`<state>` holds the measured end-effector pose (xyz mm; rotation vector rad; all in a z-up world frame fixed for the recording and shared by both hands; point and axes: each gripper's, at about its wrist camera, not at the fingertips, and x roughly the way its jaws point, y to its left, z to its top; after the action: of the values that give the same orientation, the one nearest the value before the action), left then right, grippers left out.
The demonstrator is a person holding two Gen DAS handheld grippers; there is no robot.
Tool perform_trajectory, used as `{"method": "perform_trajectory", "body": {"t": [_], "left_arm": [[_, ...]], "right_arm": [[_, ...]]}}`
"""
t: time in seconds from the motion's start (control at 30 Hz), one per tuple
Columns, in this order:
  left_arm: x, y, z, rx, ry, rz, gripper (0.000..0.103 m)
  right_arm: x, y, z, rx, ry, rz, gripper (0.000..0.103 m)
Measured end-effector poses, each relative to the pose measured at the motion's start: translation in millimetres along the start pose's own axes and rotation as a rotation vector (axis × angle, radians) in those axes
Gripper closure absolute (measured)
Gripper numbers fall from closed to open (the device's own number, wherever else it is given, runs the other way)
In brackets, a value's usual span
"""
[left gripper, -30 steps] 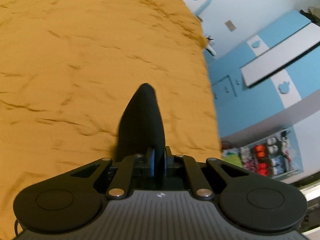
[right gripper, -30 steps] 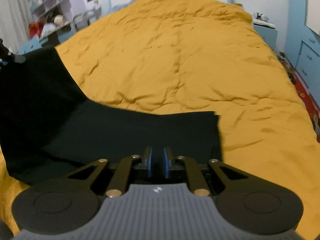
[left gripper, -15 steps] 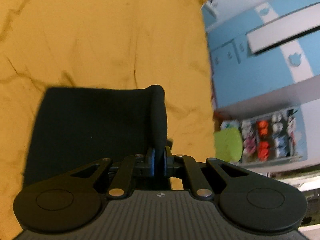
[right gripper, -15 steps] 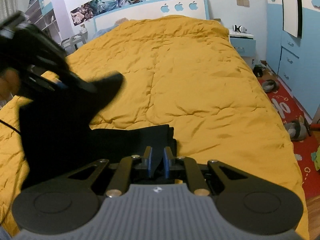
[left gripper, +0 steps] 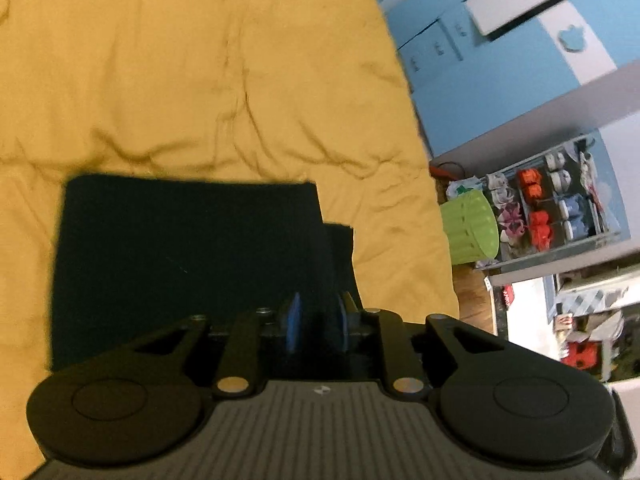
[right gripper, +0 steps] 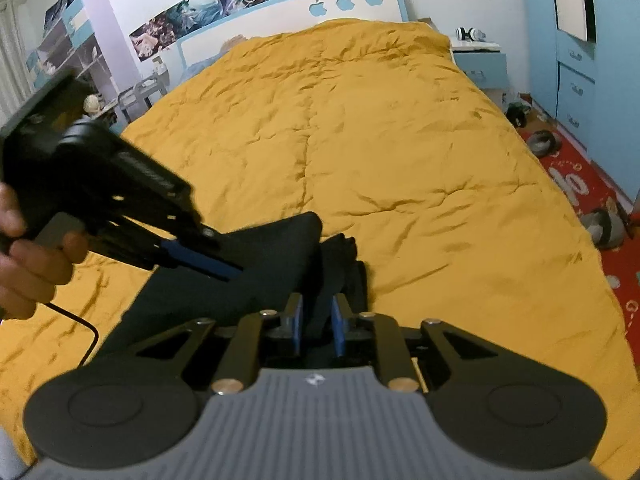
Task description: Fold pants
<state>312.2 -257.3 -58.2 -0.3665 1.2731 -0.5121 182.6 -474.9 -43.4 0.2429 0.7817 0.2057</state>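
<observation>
Folded-over pants [left gripper: 188, 240] now flat beside green basket [left gripper: 472, 228].

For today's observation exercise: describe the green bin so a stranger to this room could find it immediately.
Start at the bed with the yellow quilt and go to its edge nearest the blue wardrobe. On the floor there, beside a shelf of small packages, stands the green bin. It is the only lime-green, ribbed, tapered thing among blue furniture and red and white clutter.
</observation>
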Motion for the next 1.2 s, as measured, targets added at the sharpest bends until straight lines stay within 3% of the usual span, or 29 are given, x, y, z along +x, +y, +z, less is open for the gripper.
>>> {"method": "perform_trajectory", "body": {"t": [0.1,0.33,0.53,0.7,0.83,0.9,1.0,1.2], "left_arm": [[-28,4,-5,0.079,-0.049,0.035,0.081],[-87,41,-20,0.231,-0.151,0.194,0.08],[-115,78,-42,0.247,-0.224,0.295,0.08],[-115,108,-65,0.171,-0.235,0.249,0.079],[-106,126,-76,0.087,-0.224,0.196,0.079],[-102,132,-80,0.057,-0.216,0.175,0.079],[-103,133,-87,0.056,-0.219,0.163,0.079],[-103,132,-87,0.052,-0.227,0.157,0.079]], "right_arm": [[0,3,0,0.029,0.013,0.022,0.079],[12,6,-9,0.101,0.065,0.034,0.075],[27,-10,-16,0.248,0.09,0.091,0.073],[37,-15,-20,0.342,0.1,0.124,0.073],[35,-12,-21,0.333,0.09,0.124,0.076],[40,-10,-20,0.33,0.106,0.111,0.092],[38,-7,-18,0.347,0.11,0.082,0.099],[13,38,17,0.163,0.09,0.038,0.1]]}}
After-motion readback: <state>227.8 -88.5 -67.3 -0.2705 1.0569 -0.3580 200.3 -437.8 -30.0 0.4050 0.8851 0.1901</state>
